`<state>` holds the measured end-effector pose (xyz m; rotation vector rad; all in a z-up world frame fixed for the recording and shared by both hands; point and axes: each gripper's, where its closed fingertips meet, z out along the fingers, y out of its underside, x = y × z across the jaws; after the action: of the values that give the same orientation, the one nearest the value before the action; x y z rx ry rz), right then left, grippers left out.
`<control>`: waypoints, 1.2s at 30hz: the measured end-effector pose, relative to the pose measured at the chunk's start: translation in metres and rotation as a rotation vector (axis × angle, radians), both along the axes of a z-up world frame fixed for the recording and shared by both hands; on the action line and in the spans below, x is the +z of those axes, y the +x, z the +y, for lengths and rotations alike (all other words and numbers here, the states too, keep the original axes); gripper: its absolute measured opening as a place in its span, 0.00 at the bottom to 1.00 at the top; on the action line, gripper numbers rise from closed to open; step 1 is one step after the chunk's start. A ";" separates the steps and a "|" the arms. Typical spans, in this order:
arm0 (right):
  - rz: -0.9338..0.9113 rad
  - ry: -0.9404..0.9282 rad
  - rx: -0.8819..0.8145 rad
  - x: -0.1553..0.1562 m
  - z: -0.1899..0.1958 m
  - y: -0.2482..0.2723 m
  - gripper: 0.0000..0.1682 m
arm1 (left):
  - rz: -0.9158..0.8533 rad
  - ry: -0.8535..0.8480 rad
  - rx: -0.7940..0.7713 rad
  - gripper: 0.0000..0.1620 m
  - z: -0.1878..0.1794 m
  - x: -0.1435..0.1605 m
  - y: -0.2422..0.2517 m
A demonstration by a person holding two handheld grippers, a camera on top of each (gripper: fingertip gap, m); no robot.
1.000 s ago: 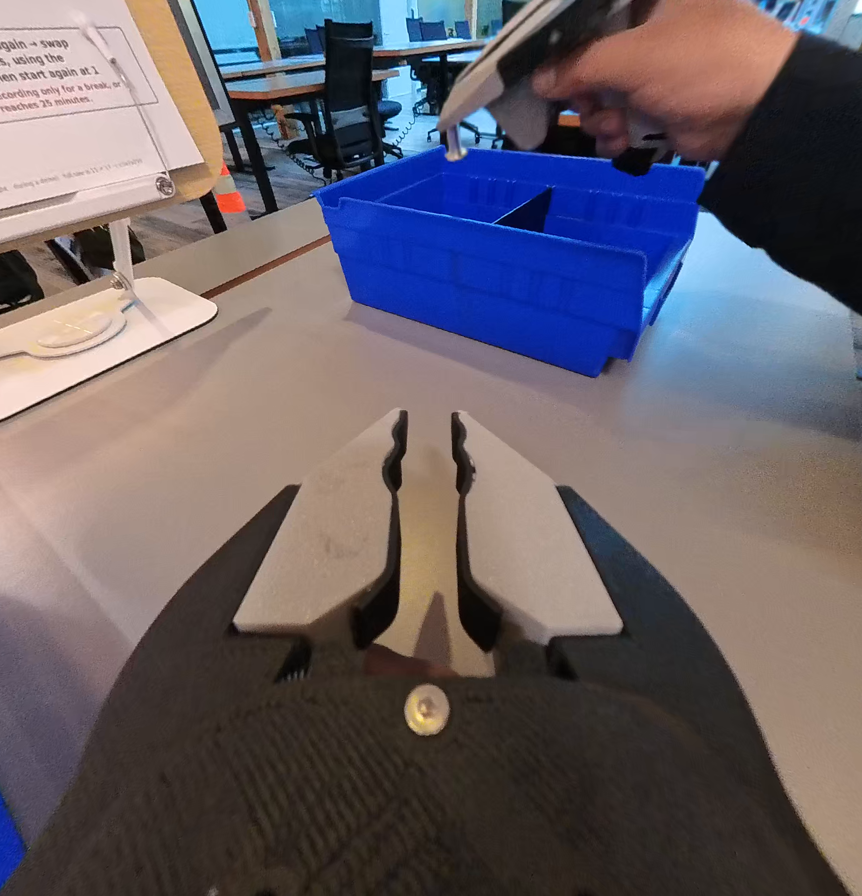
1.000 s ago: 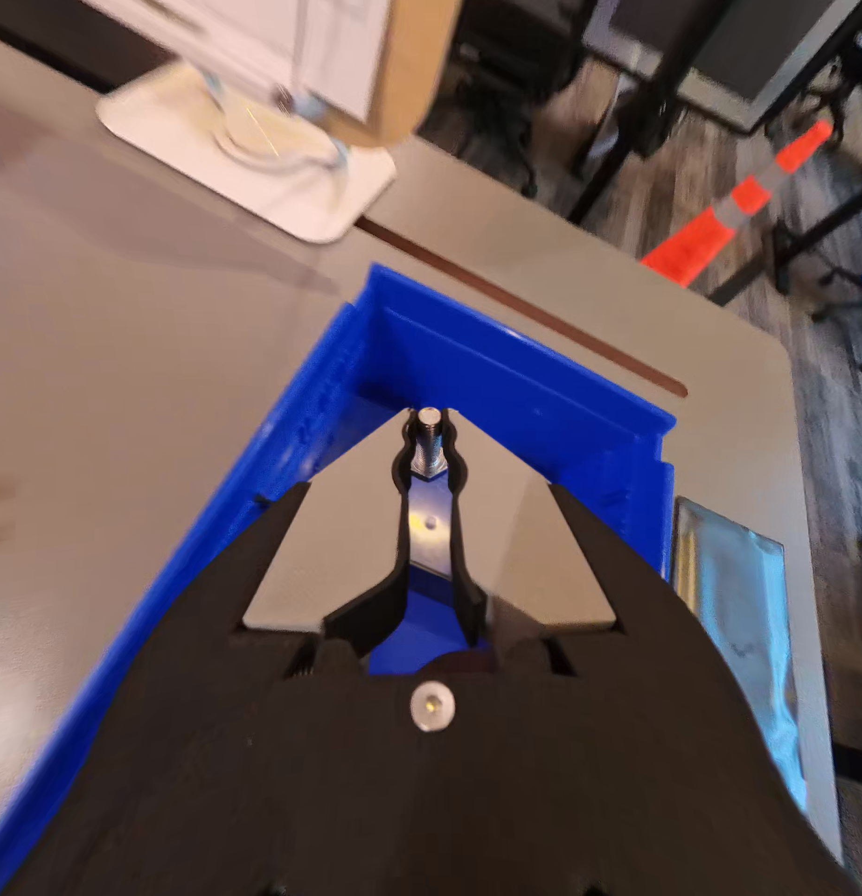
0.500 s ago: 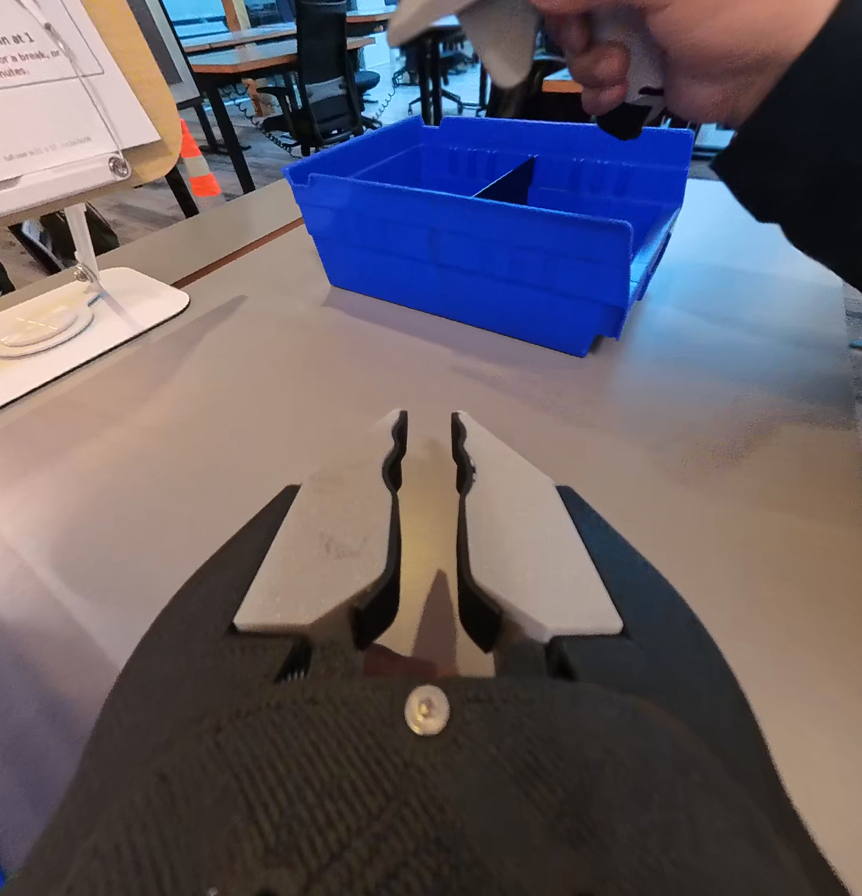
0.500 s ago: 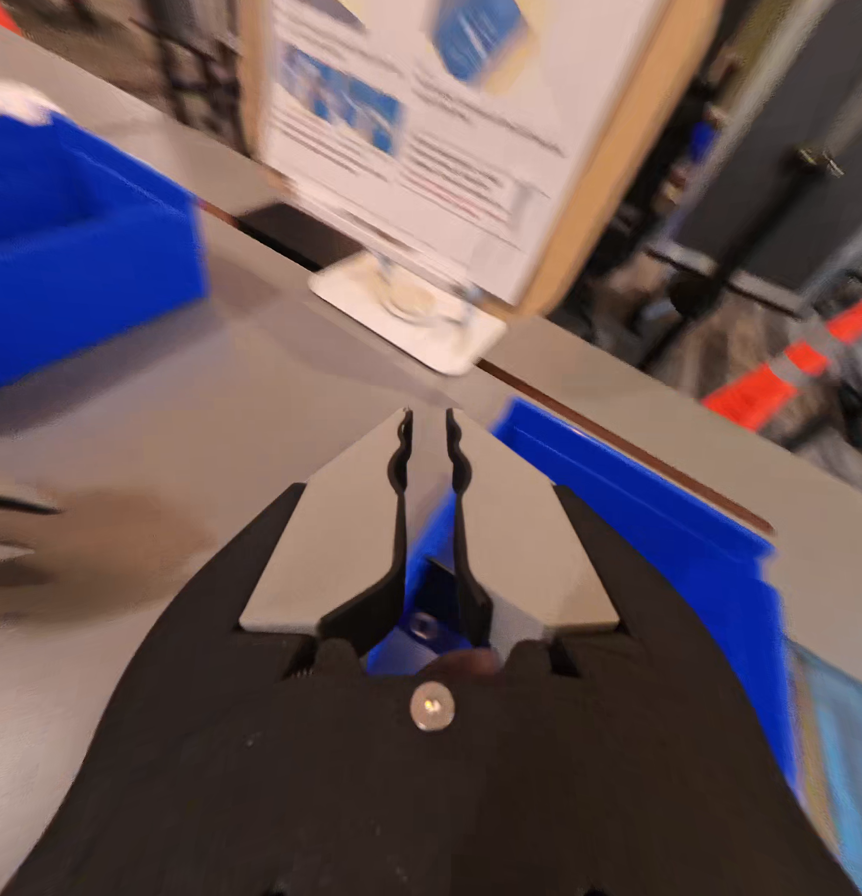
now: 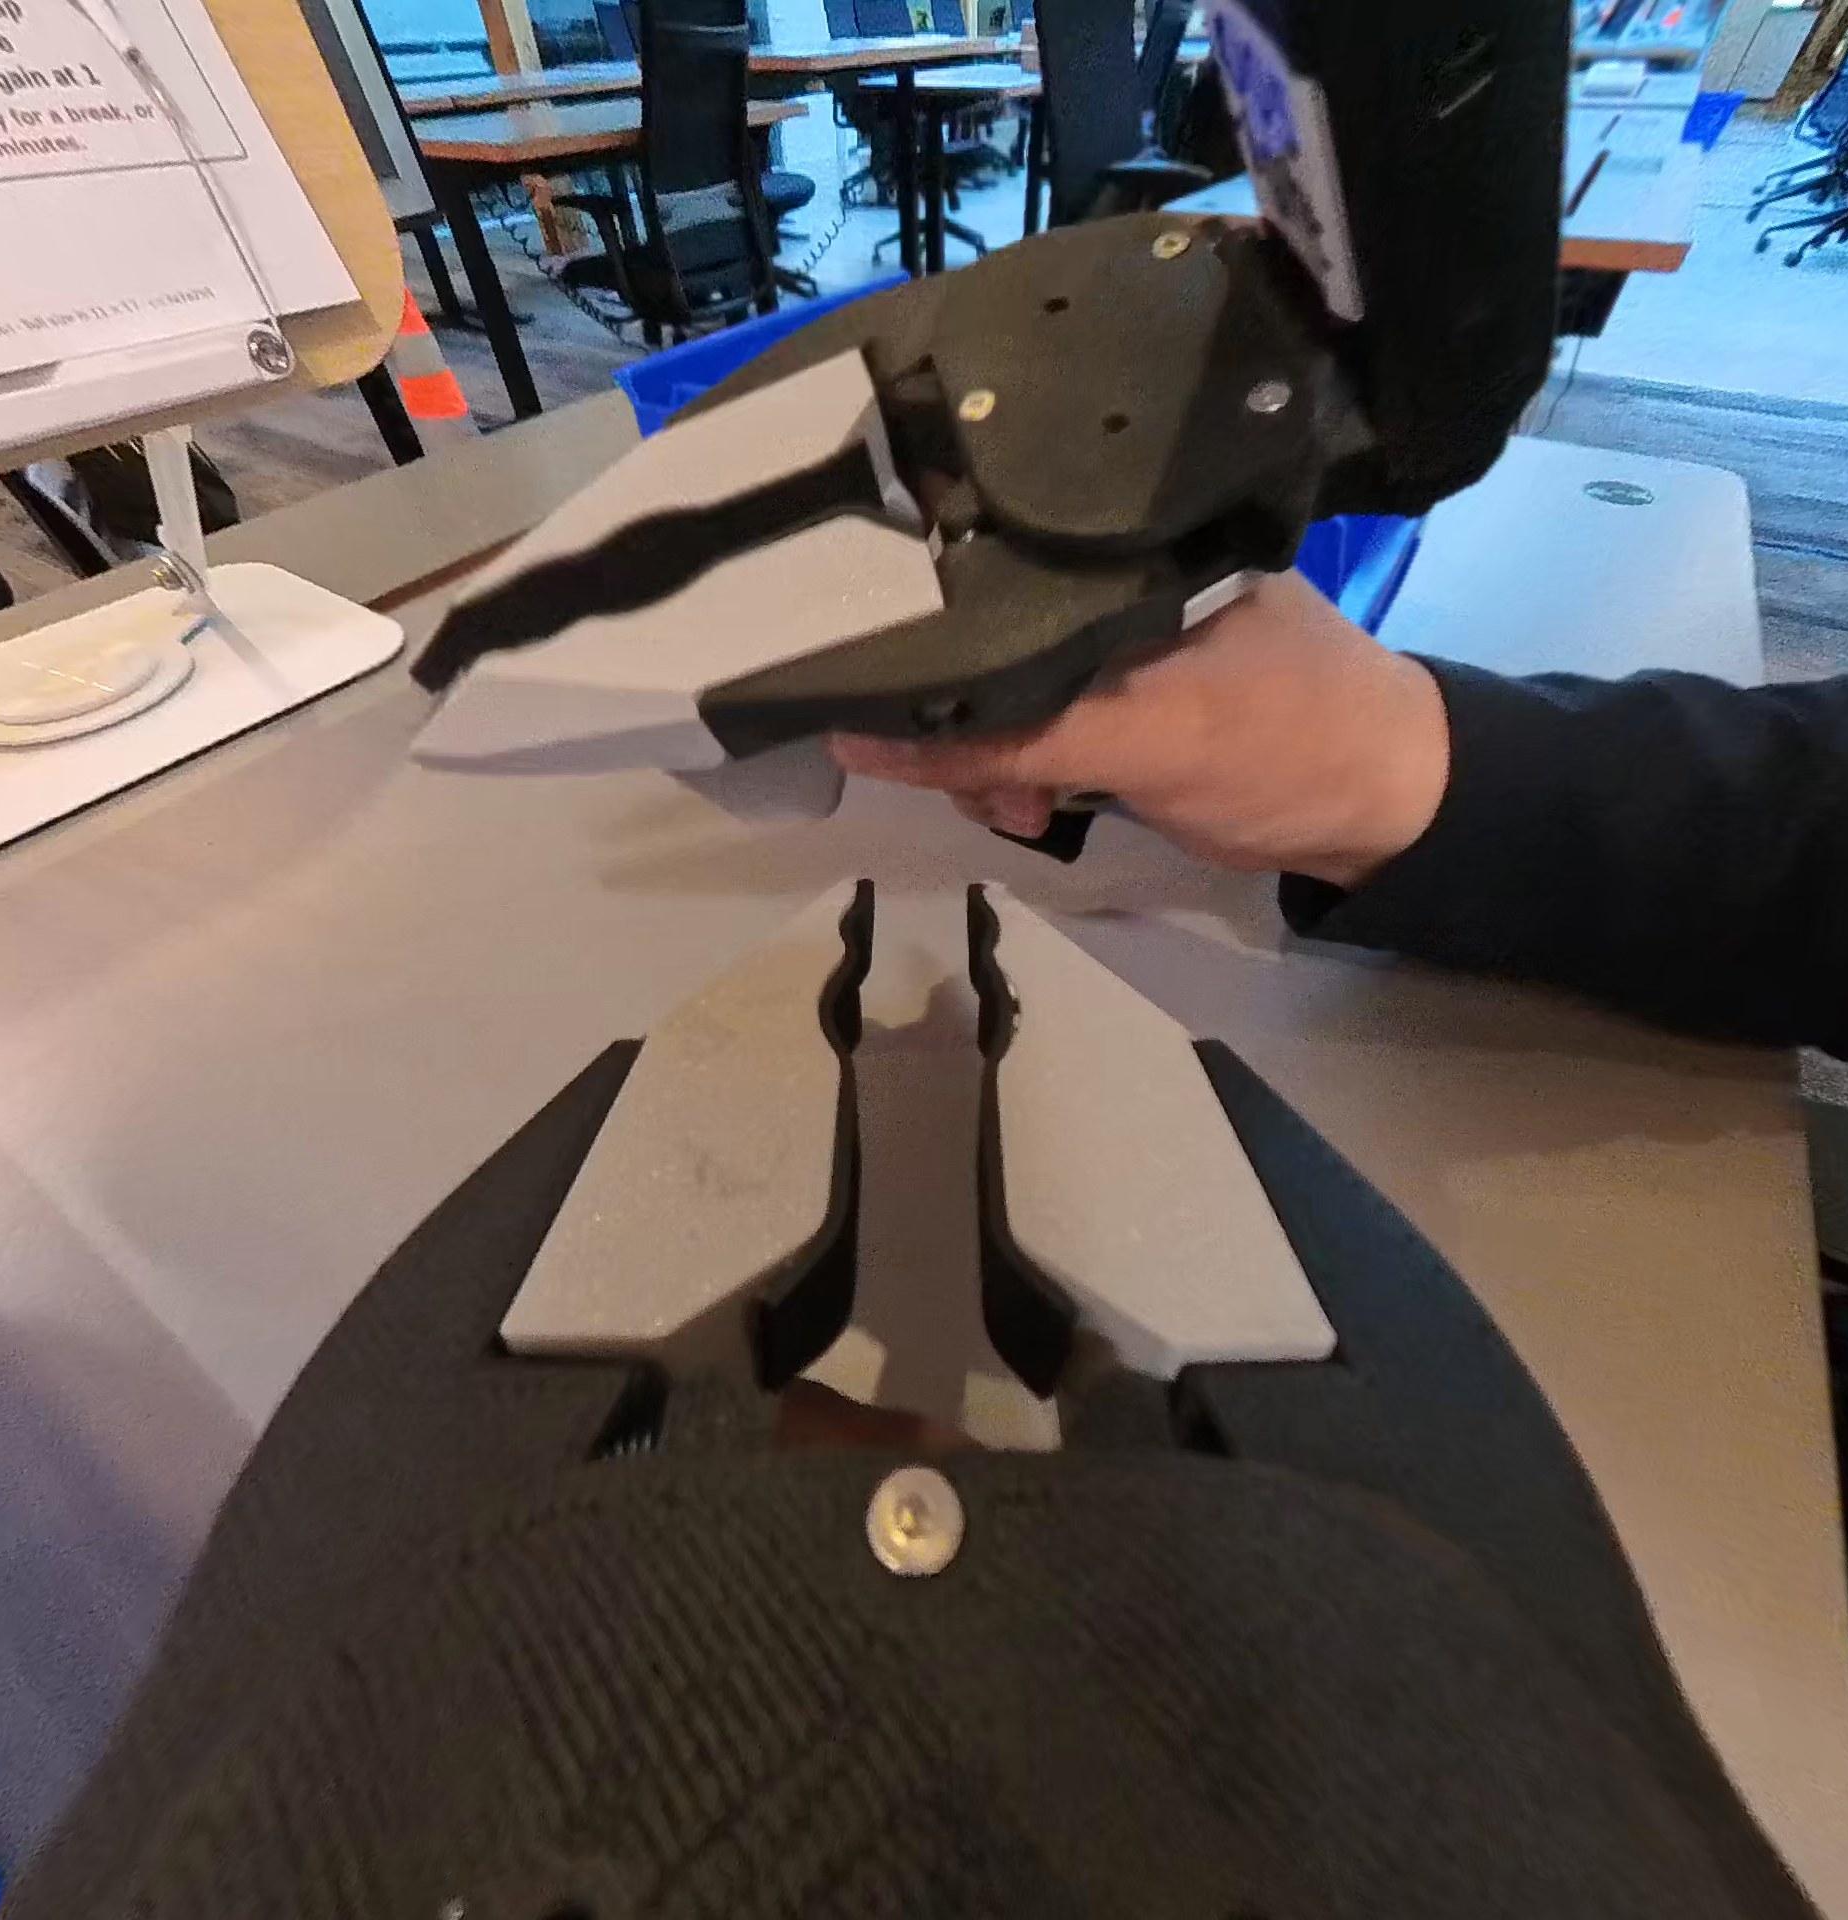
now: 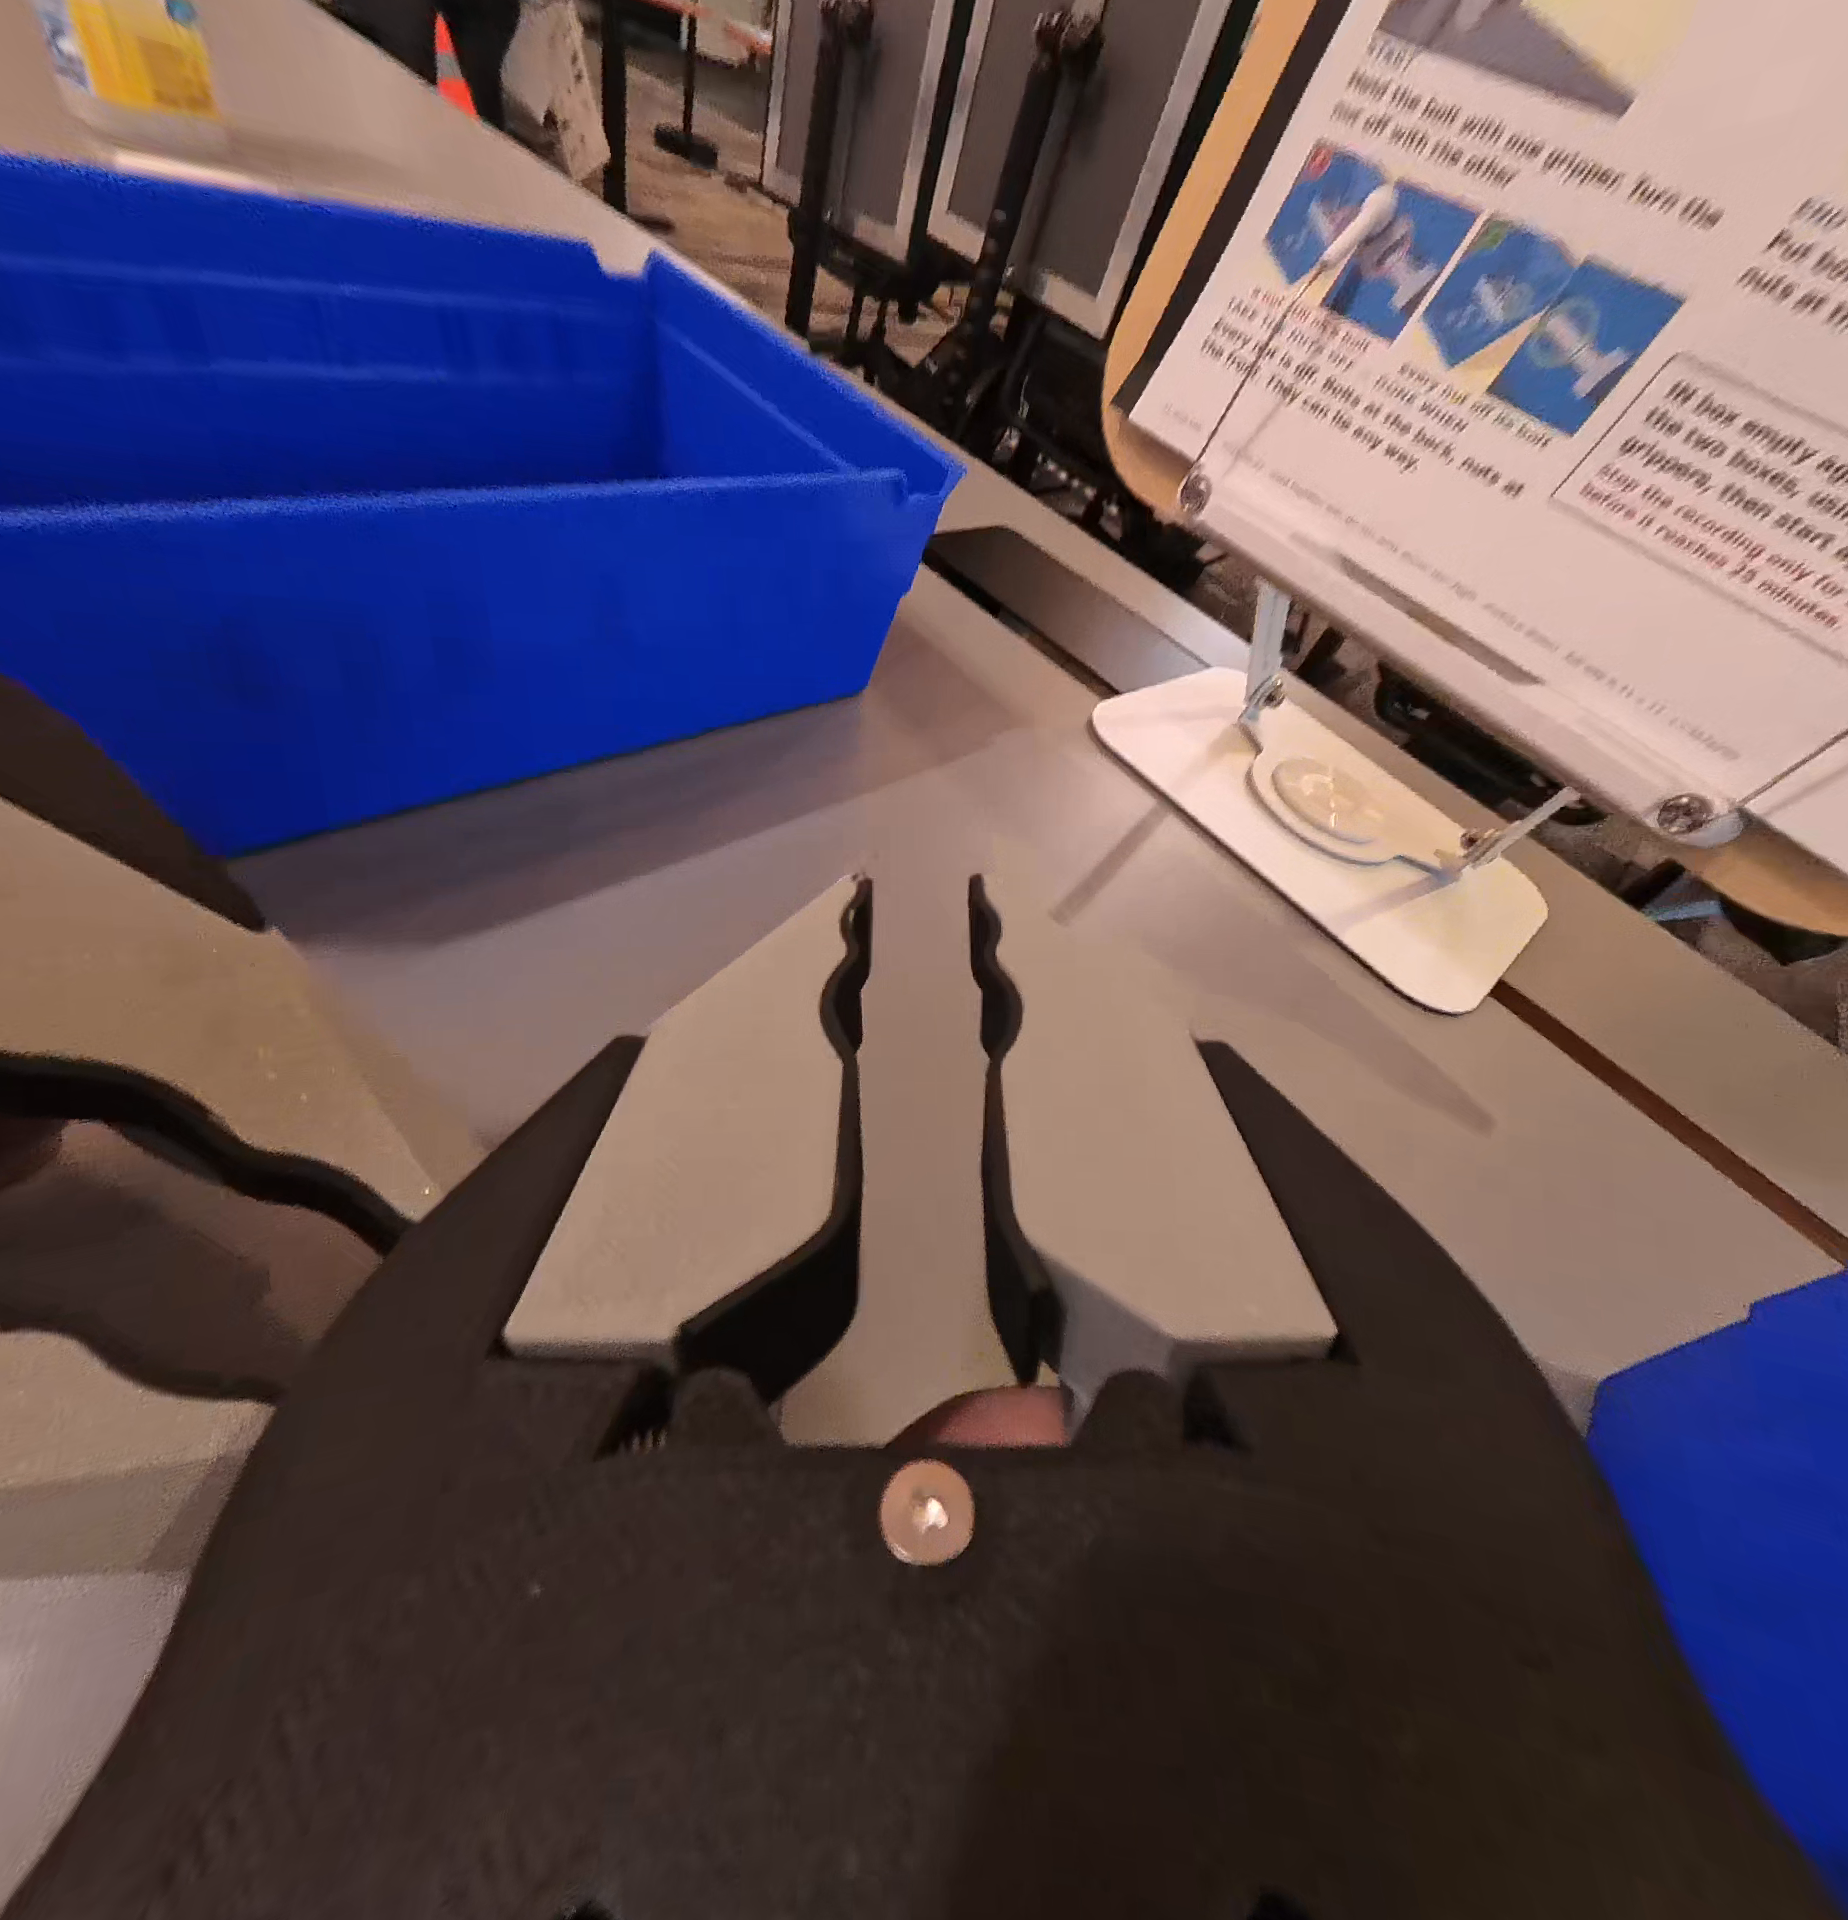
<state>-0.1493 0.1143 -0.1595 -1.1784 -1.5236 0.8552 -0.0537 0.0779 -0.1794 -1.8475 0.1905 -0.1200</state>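
Note:
My left gripper [image 5: 915, 899] is low over the grey table [image 5: 276, 1039], its jaws a little apart and empty. A hand [image 5: 1211, 748] holds my right gripper [image 5: 432, 681] just beyond it, pointing left across the view, with nothing in it. In the right wrist view my right gripper [image 6: 918, 894] is narrowly open and empty above the table [image 6: 1211, 1091]. One of the left gripper's fingers [image 6: 172, 1039] shows at the left edge. A blue bin [image 6: 432, 623] stands ahead to the left. Its inside is hidden.
A second blue bin [image 6: 1751, 1558] sits at the lower right, and is mostly hidden behind the right gripper in the left wrist view [image 5: 691, 369]. A printed sign on a white stand [image 6: 1522, 364] stands on the table's far side, also at the left of the left wrist view [image 5: 120, 208]. Office desks and chairs lie beyond. The tips of one gripper are about 10 cm away from the tips of the other.
My right gripper held a bolt over the blue bin, then opened without it and swung left, down in front of my left gripper. My left gripper stayed slightly open.

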 end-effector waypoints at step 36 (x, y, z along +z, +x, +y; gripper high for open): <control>-0.054 -0.336 0.172 -0.026 -0.027 0.033 0.22 | -0.380 -0.080 -0.048 0.12 -0.003 -0.011 0.001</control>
<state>-0.1166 0.0876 -0.1854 -1.3304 -1.5830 1.2401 -0.0529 0.0751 -0.1907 -1.8620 -0.0359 -0.5133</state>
